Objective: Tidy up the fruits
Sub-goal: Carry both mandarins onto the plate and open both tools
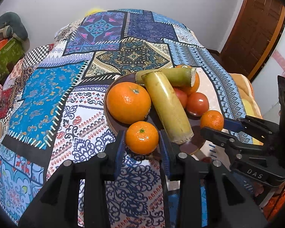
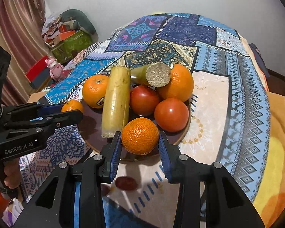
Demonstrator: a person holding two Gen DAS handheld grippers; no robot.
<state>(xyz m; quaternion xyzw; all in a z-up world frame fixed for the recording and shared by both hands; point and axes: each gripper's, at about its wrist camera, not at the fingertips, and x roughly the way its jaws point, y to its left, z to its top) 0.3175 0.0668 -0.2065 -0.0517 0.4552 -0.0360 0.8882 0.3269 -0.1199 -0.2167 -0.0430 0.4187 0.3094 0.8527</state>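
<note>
Left gripper (image 1: 142, 140) clamps small mandarin (image 1: 142, 137); right gripper (image 2: 140, 138) clamps rough-skinned mandarin (image 2: 140, 135), above plate (image 2: 182, 134).

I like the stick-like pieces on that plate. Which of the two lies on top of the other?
The greener sugarcane piece at the back lies on top; its cut end rests across the far end of the yellow sugarcane piece, which lies lengthwise down on the plate.

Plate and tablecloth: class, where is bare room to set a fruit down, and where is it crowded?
Free: the patchwork tablecloth left of the plate, and the pale patch to its right. Crowded: the plate itself, piled with oranges, tomatoes and cane pieces.
</note>
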